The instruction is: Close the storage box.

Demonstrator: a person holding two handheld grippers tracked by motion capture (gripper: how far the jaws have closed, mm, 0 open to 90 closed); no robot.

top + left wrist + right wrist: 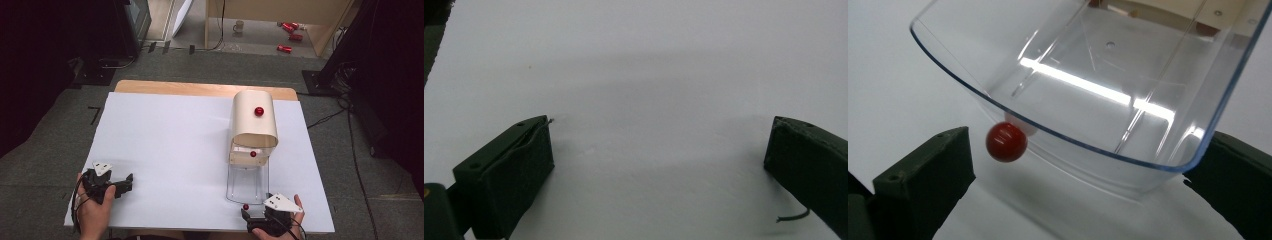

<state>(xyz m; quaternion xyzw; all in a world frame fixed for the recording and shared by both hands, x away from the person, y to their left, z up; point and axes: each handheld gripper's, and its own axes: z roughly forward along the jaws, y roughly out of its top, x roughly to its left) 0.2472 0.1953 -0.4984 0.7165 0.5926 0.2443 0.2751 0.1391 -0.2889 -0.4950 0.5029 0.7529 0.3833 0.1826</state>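
Right gripper: jaws spread wide, gripping nothing. Between them, nearer the left jaw, sits the red knob on the clear drawer, pulled out from the cream box beyond. Left gripper: jaws wide apart, empty, over the white sheet.

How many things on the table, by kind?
Cream cabinet with red knob on top: 1
Clear drawer, pulled out: 1
Red drawer knobs: 2
Grippers, both open: left gripper, right gripper: 2
Total: 6
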